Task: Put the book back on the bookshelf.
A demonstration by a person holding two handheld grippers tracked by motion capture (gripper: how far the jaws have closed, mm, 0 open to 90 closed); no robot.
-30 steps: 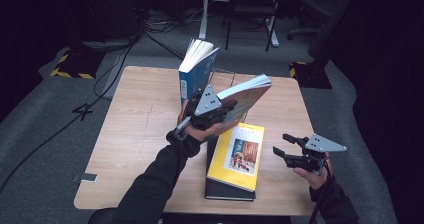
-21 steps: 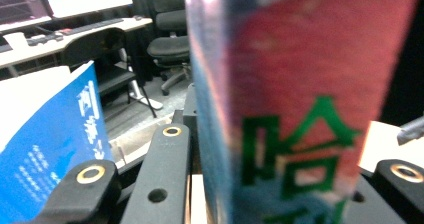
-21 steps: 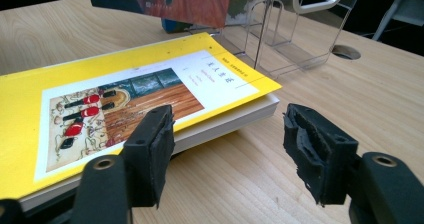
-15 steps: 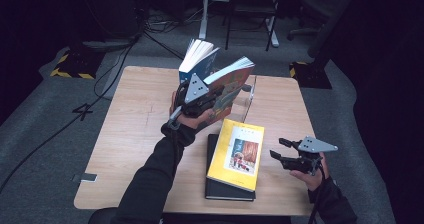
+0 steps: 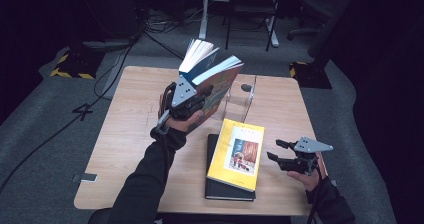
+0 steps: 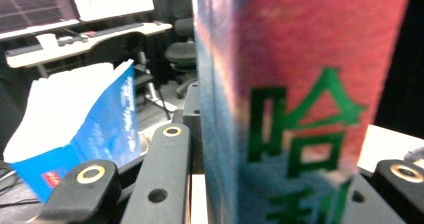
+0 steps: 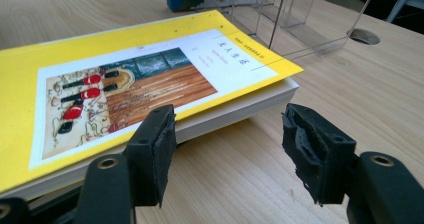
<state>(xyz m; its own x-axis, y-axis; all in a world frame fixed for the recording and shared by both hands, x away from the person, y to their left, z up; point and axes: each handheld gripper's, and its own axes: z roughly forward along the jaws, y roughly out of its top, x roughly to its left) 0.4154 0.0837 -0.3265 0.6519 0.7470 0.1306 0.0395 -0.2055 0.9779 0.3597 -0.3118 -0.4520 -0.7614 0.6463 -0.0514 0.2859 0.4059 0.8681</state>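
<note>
Two tools in play, one per hand. Your left tool (image 5: 192,100) is raised above the far middle of the table (image 5: 130,134), forearm reaching up from the near edge, wrist cocked so the grey plate on top faces up and to the left. Its jaws are clamped on the red-covered book (image 5: 220,86), which you hold off the table, tilted, page edges fanned toward the far side. In the left gripper view that book (image 6: 300,99) stands between the two black jaws, its red cover with green characters close to the lens, somewhat blurred. The blue book (image 5: 197,59) stands just behind the held one, pages spread at the top; in the left gripper view it (image 6: 85,129) sits to the left, farther off.

Your right tool (image 5: 280,154) hovers low over the near right part of the table, hand coming in from the near right corner, the tool held level and pointing left toward the stack. Its jaws stand partly open with nothing between the pads; they have just been closing a little. In the right gripper view the left pad (image 7: 162,151) is just beside the page edge of the yellow book (image 7: 150,79); whether it touches, you cannot tell.

That yellow book (image 5: 237,151) lies flat on a black book (image 5: 215,191), skewed across it. A clear acrylic stand (image 5: 245,96) sits at the far side, just right of the held book.
</note>
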